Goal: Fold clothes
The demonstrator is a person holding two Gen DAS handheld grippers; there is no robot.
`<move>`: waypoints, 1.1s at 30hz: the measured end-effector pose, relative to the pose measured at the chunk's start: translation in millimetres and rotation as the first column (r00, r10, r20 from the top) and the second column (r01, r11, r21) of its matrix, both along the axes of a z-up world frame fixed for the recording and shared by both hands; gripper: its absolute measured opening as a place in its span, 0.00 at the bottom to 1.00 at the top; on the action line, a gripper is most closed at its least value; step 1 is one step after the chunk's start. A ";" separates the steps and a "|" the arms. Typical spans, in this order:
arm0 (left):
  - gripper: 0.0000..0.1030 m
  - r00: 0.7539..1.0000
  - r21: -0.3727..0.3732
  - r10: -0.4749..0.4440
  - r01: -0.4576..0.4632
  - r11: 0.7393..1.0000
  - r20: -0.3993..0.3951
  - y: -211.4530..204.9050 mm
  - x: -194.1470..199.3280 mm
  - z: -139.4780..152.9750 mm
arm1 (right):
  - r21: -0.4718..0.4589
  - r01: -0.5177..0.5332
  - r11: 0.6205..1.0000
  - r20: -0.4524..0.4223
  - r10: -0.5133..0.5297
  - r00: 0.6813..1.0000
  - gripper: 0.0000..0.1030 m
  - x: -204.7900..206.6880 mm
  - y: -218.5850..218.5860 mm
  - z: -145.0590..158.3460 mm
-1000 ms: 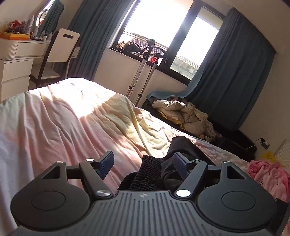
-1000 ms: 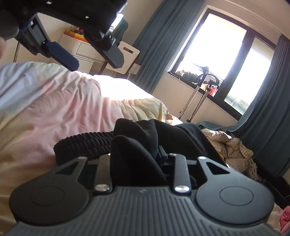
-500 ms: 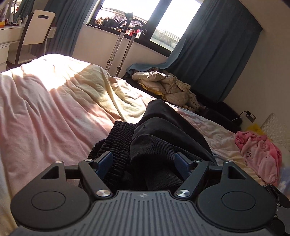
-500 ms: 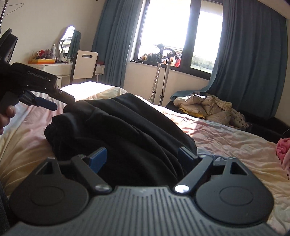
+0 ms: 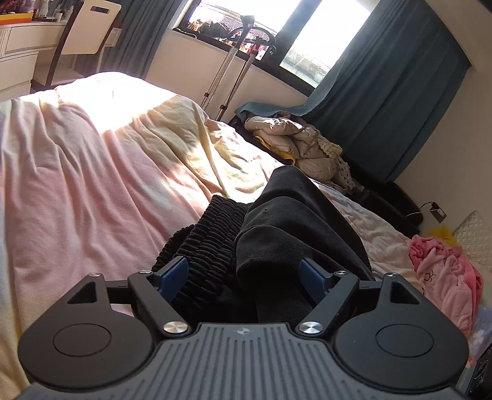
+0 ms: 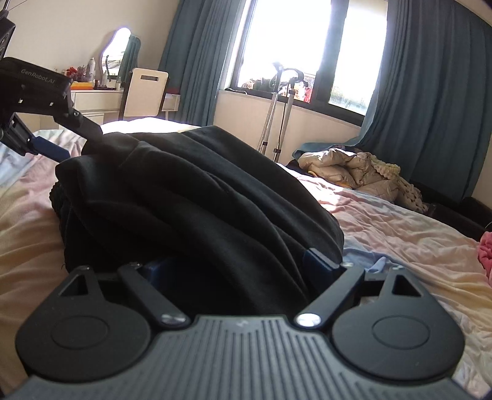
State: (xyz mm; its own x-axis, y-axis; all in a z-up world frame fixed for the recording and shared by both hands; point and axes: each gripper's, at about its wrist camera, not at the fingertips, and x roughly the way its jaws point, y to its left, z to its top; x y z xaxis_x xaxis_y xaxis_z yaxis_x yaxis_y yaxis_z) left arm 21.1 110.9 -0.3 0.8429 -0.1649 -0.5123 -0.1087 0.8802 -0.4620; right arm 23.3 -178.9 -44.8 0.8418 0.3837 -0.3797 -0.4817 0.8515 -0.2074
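A black garment (image 5: 292, 221) lies bunched on the pink and cream bed cover (image 5: 92, 169), its ribbed waistband (image 5: 212, 227) towards the left. My left gripper (image 5: 241, 274) straddles the waistband end. Its jaws are opening, with cloth between the blue pads (image 5: 172, 274) but not pinched. In the right wrist view the same garment (image 6: 200, 190) fills the middle. My right gripper (image 6: 235, 264) sits low at its near edge, jaws opening wide, cloth heaped loosely between them. The left gripper (image 6: 73, 141) shows there at the garment's far left end.
A pink garment (image 5: 446, 277) lies at the bed's right side. A beige puffy jacket (image 5: 307, 147) sits beyond the bed on a dark seat. Crutches (image 5: 233, 70) lean under the window. A white chair (image 5: 89, 27) and a dresser (image 5: 18, 49) stand at far left.
My right gripper let go of the black cloth, its jaws spreading wide as it rolled and swung sideways. My left gripper came down over the waistband end, so cloth now lies between its jaws.
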 end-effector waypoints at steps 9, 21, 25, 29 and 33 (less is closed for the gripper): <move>0.82 0.999 -0.078 -0.012 0.008 0.997 -0.041 3.2 5.0 -7.0 | 0.044 -0.019 0.999 -0.046 0.021 0.999 0.76 2.5 0.6 1.2; 0.83 1.000 -0.188 -0.016 0.013 0.982 -0.012 10.0 13.9 -11.3 | 0.053 0.061 0.997 -0.044 -0.059 0.997 0.31 3.7 -9.1 7.7; 0.82 0.999 -0.195 -0.035 0.033 0.980 -0.009 8.1 22.4 -12.9 | 0.050 0.063 0.997 -0.042 -0.060 0.997 0.32 4.1 -9.2 5.7; 0.82 0.997 -0.288 -0.072 0.068 0.955 -0.005 7.0 33.9 -21.0 | 0.013 0.059 0.998 -0.026 -0.059 0.998 0.37 2.4 -4.3 2.2; 0.82 0.996 -0.333 -0.093 0.091 0.938 0.009 -4.5 45.5 -28.7 | -0.009 0.058 0.998 -0.021 -0.058 0.998 0.39 2.6 -3.0 -1.9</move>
